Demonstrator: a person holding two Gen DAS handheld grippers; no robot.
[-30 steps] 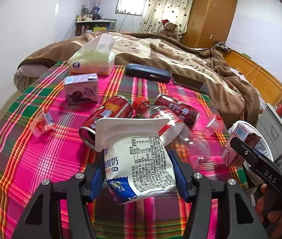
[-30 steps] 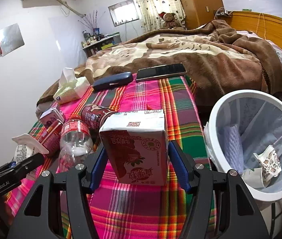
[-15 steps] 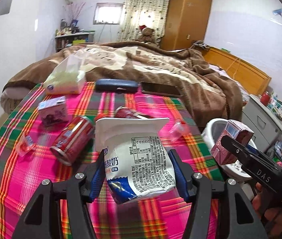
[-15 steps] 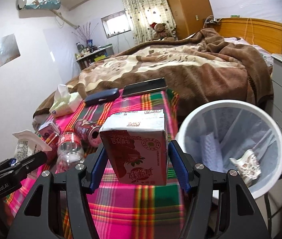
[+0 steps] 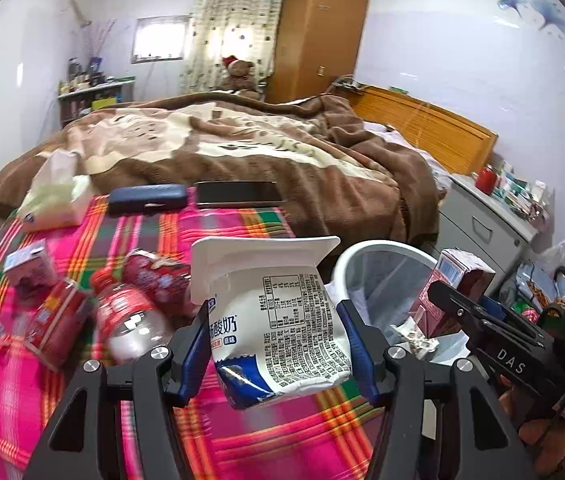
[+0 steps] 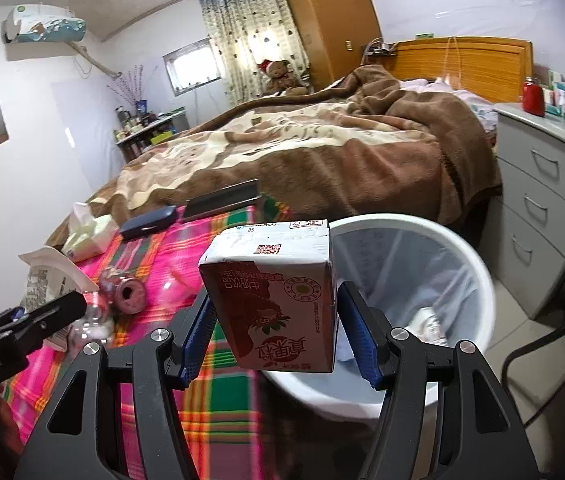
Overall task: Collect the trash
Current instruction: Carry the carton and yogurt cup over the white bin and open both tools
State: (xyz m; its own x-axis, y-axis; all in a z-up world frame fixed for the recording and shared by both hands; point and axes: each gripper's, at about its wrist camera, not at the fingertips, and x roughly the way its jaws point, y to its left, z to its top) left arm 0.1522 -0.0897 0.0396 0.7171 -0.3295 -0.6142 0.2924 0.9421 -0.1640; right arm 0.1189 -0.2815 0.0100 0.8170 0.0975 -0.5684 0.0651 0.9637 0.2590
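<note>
Blue pads on my left gripper (image 5: 278, 350) squeeze a white yogurt cup (image 5: 278, 320) from both sides. The cup is squashed and hangs in the air above the pink plaid cloth (image 5: 242, 440). My right gripper (image 6: 274, 332) clamps a red milk carton (image 6: 274, 296) the same way, pads flat on its two sides. The carton is upside down (the big letters on it read the wrong way up). It sits over the near rim of the white trash bin (image 6: 478, 280), partly over the cloth and partly over the bin.

The bin stands on the floor just beside the plaid cloth. It has a clear bag in it and some crumpled paper (image 6: 428, 322) at the bottom.

A little farther, on the cloth, more trash lies close together: a clear bottle with a red label (image 5: 130, 320), a red can (image 5: 58, 328) on its side, another dark red can (image 5: 162, 276), and a small purple carton (image 5: 28, 268). They are blurry, so I cannot read them.

At the far edge of the cloth I see a tissue pack (image 5: 52, 196), a dark blue case (image 5: 146, 198) and a black phone (image 5: 238, 193) side by side. Behind them is the brown blanket (image 5: 282, 152) on the bed. Far back, a teddy bear (image 5: 238, 74) sits by the curtain.
</note>
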